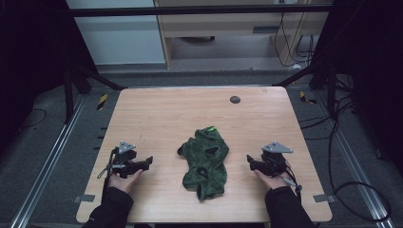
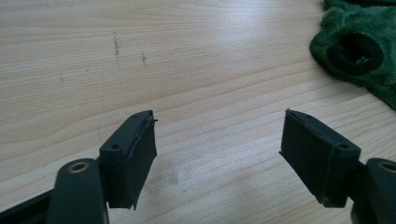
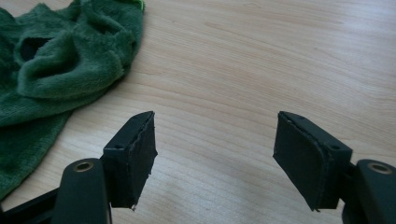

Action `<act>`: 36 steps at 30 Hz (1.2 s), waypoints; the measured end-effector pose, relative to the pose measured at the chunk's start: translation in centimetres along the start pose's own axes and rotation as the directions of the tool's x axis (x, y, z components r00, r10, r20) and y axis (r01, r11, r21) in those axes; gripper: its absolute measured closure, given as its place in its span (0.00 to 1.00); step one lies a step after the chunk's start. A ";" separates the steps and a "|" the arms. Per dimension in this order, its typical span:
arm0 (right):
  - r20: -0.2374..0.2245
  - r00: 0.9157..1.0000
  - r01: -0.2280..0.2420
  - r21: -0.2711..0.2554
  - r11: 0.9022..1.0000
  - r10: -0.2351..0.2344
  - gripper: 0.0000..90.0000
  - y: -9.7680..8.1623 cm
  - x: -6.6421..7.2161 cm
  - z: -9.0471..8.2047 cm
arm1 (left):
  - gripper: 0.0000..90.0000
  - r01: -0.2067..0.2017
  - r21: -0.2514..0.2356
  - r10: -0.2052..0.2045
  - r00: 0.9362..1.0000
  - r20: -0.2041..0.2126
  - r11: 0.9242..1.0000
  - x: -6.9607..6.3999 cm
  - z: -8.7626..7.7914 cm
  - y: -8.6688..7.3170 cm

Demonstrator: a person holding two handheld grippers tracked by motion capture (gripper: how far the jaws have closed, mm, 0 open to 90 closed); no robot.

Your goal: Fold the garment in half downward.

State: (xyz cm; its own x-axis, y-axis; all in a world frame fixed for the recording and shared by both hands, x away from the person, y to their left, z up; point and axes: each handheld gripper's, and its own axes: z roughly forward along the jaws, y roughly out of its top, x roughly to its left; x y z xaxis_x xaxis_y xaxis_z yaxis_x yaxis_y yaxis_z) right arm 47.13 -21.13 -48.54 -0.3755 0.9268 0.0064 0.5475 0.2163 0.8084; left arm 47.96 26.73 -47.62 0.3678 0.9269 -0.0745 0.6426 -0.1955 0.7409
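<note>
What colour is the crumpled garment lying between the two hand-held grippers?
Dark green fleece with a small bright green patch at its far end; the high view shows it best.

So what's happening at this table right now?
A person sits at a wooden table with a gripper in each hand. A crumpled green fleece garment lies between them, untouched. The left gripper and the right gripper rest on either side of it, both pointing inward with jaws open and nothing between them. No handling of the garment is under way.
</note>
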 end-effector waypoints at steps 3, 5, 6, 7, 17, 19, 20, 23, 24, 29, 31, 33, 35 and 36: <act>-0.015 1.000 -0.005 0.006 1.000 0.005 0.35 0.0 0.0 -0.1 | 0.30 0.005 0.006 -0.005 1.000 0.011 1.000 -0.1 0.0 0.0; -0.021 1.000 -0.012 0.010 1.000 0.012 0.37 0.0 0.0 -0.2 | 0.30 -0.002 0.005 0.002 1.000 0.014 1.000 -0.3 0.0 0.1; -0.022 1.000 -0.015 0.003 1.000 0.015 0.38 0.0 0.1 -0.3 | 0.30 -0.005 0.005 0.005 1.000 0.020 1.000 -0.4 -0.1 0.2; -0.026 1.000 -0.015 0.001 1.000 0.015 0.39 0.1 0.1 -0.4 | 0.30 -0.003 0.002 0.003 1.000 0.030 1.000 -0.6 -0.1 0.3; -0.075 0.997 0.011 -0.031 0.999 -0.013 0.41 1.9 0.8 -0.8 | 0.33 -0.044 -0.018 0.045 0.997 0.057 0.999 -1.7 -0.1 2.0; -0.079 0.997 0.018 -0.035 0.999 -0.021 0.41 2.3 0.8 -0.9 | 0.33 -0.053 -0.022 0.055 0.996 0.064 0.998 -1.8 -0.3 2.3; -0.080 0.997 0.019 -0.040 0.999 -0.022 0.42 2.5 0.8 -1.0 | 0.33 -0.057 -0.026 0.058 0.996 0.068 0.998 -1.9 -0.4 2.5; -0.081 0.996 0.027 -0.044 0.999 -0.030 0.43 3.1 0.9 -1.1 | 0.34 -0.064 -0.036 0.067 0.995 0.076 0.997 -2.0 -0.5 3.1; -0.082 0.996 0.031 -0.047 0.998 -0.035 0.43 3.3 1.0 -1.1 | 0.34 -0.064 -0.038 0.067 0.995 0.079 0.997 -2.0 -0.6 3.3; -0.088 0.995 0.036 -0.062 0.997 -0.042 0.43 4.4 1.1 -1.2 | 0.35 -0.069 -0.058 0.074 0.993 0.094 0.996 -2.3 -0.8 4.6; -0.086 0.996 0.029 -0.064 0.998 -0.035 0.43 4.9 1.2 -1.2 | 0.36 -0.074 -0.063 0.080 0.992 0.097 0.995 -2.5 -0.7 5.2; -0.092 0.995 0.023 -0.067 0.997 -0.030 0.44 5.3 1.3 -1.1 | 0.36 -0.079 -0.066 0.086 0.991 0.099 0.995 -2.7 -0.6 5.7; -0.099 0.995 0.024 -0.070 0.997 -0.031 0.45 5.7 1.4 -1.0 | 0.36 -0.088 -0.070 0.095 0.990 0.102 0.994 -2.9 -0.5 6.2; -0.101 0.994 0.022 -0.072 0.997 -0.030 0.45 5.9 1.5 -0.9 | 0.36 -0.090 -0.074 0.098 0.990 0.104 0.993 -3.0 -0.5 6.4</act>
State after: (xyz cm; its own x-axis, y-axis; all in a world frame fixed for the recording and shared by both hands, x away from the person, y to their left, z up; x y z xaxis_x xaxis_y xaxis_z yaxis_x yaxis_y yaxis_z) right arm 49.07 -18.71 -43.24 -0.4654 0.8841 0.0421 0.4840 0.2143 0.8484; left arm 50.67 22.80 -42.33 0.4965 0.8652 -0.0705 0.5553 -0.2542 0.7918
